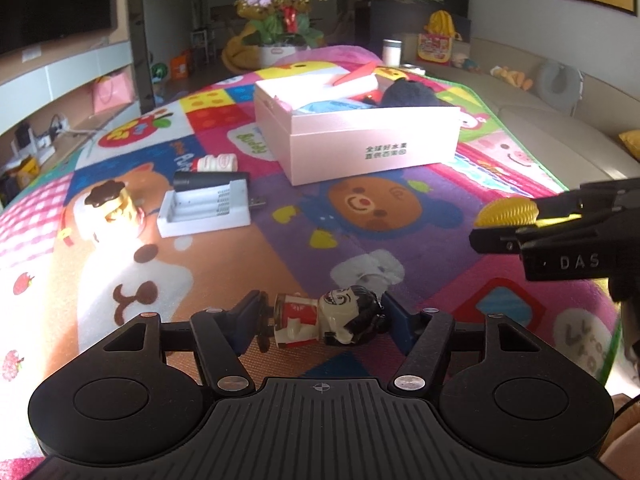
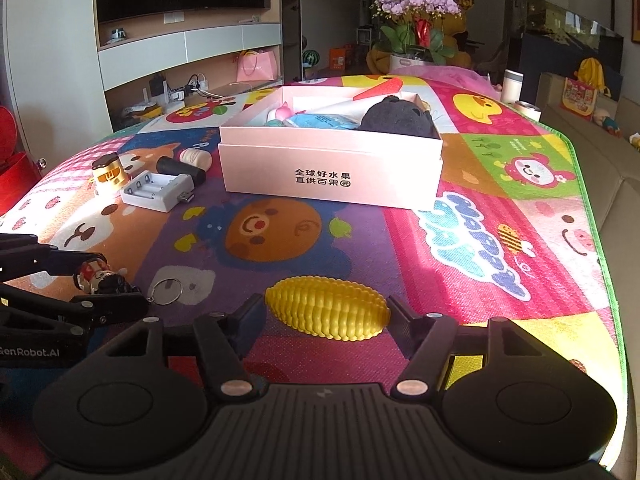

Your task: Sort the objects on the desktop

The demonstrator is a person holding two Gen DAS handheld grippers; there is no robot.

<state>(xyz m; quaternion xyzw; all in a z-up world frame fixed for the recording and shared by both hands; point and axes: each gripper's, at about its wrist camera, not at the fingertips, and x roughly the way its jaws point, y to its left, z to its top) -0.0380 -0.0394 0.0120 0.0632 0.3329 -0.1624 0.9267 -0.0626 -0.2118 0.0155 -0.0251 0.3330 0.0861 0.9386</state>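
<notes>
My left gripper [image 1: 320, 318] is shut on a small figurine keychain [image 1: 328, 320] with black hair and a red-and-white body, held sideways just above the mat. It also shows in the right wrist view [image 2: 102, 278], with its metal ring [image 2: 166, 291] hanging off it. My right gripper [image 2: 326, 314] is shut on a yellow toy corn cob [image 2: 326, 308]; the cob also shows in the left wrist view [image 1: 506, 212]. A pink box [image 2: 332, 176] stands ahead in the middle of the mat, holding a dark plush [image 2: 396, 118], a blue packet and a red carrot toy.
On the colourful play mat [image 2: 480, 240], left of the box, lie a white battery charger [image 1: 204, 210], a black cylinder [image 1: 210, 180], a small white-and-red bottle [image 1: 218, 163] and a gold toy with a dark cap [image 1: 114, 206]. A white cup [image 2: 512, 86] stands far right.
</notes>
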